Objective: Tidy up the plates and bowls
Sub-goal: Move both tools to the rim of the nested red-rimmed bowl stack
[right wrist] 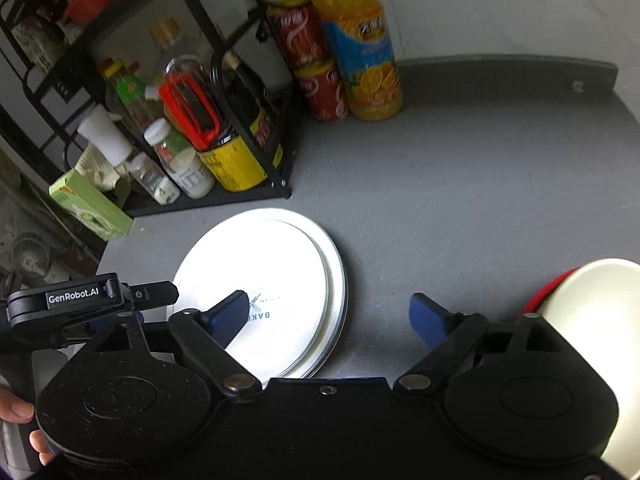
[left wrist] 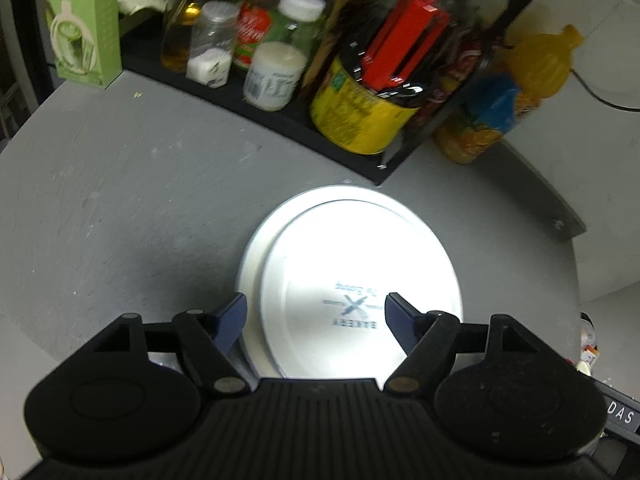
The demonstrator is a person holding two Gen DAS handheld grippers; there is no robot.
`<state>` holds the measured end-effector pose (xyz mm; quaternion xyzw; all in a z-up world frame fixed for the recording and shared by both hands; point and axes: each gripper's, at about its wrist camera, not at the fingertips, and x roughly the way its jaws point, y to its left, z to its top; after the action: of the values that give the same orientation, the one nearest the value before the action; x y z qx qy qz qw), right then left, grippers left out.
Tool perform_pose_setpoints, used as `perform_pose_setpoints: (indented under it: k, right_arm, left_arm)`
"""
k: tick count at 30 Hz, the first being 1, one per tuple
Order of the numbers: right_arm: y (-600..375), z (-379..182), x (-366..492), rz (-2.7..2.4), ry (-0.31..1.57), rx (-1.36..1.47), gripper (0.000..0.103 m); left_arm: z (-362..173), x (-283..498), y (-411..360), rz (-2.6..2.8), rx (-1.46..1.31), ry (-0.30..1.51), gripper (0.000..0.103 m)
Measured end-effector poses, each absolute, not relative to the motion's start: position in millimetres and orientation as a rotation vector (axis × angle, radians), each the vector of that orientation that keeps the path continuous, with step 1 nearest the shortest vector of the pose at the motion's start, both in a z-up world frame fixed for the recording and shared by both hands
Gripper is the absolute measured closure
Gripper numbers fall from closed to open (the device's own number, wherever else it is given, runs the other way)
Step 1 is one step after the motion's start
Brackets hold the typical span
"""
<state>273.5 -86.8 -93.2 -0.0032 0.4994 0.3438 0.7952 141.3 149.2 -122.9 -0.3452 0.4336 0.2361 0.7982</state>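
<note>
Two plates (left wrist: 352, 280) stacked off-centre on counter (left wrist: 120, 200) — L gripper (left wrist: 316, 316) hovers above, jaws apart, empty; R gripper (right wrist: 328, 316) likewise agape beside bowl (right wrist: 600, 312) — prob. next pick.

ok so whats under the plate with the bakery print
A second, slightly wider plate lies under the printed plate; only its rim shows. The rest, and anything beneath, is covered.

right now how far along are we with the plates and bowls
Done: two white plates sit stacked, slightly offset, on the grey counter. In hand: nothing; the left gripper and right gripper both have open, empty jaws. Left: the cream bowl sits apart at the right edge.
</note>
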Motion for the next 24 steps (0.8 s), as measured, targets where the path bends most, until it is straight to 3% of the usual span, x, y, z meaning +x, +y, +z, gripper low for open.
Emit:
perform_pose_setpoints:
  k: [9,24]
  right_arm:
    - [-114.1,-74.2,259.1,0.702,1.019,0.045,0.001]
    - [-171.4,-56.1,254.6,0.605,0.970,0.105,0.000]
  left_arm:
    - [-99.0,140.8,128.0,0.429,-0.670,0.897,0.013]
    - [-76.7,160.4,80.2,0.281,-0.580,0.894,0.009]
